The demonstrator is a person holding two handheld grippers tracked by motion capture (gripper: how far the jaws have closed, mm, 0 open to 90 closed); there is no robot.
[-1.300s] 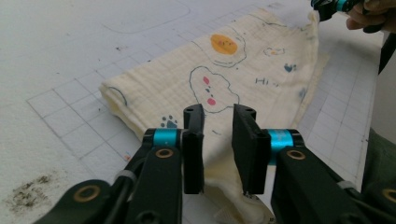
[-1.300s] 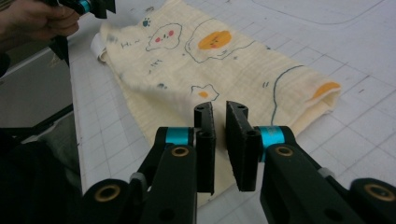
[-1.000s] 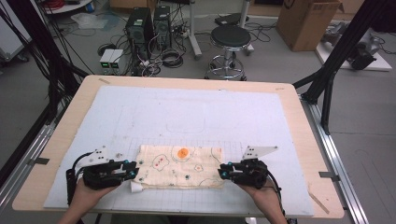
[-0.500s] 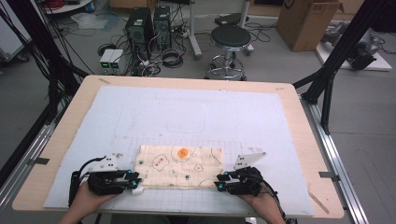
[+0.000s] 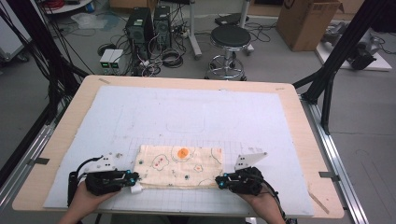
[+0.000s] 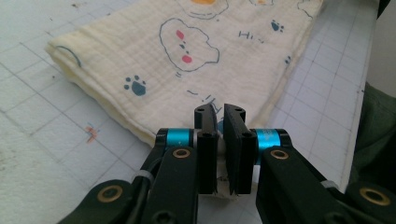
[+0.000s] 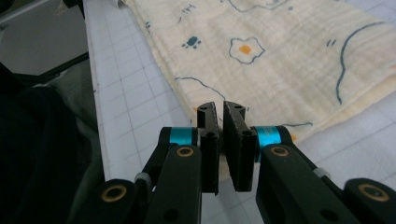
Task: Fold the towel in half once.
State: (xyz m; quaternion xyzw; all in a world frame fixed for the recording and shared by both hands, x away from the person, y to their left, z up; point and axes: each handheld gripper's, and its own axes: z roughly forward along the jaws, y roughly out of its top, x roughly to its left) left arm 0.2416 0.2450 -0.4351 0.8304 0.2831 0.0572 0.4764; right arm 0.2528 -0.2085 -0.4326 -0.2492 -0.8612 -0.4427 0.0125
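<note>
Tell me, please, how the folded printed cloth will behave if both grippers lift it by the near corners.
The folded muslin cloth looks soft and crinkled, so it would probably sag between the left gripper and the right gripper. Its stacked layers show at the edge, so the fold may open when lifted. It seems thin and light, unlikely to slip from jaws pinching its corners.

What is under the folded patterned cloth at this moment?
The cloth lies flat on the white gridded mat, which covers the wooden table. Whether anything lies beneath or inside its folded layers cannot be seen; the fabric covers that.
</note>
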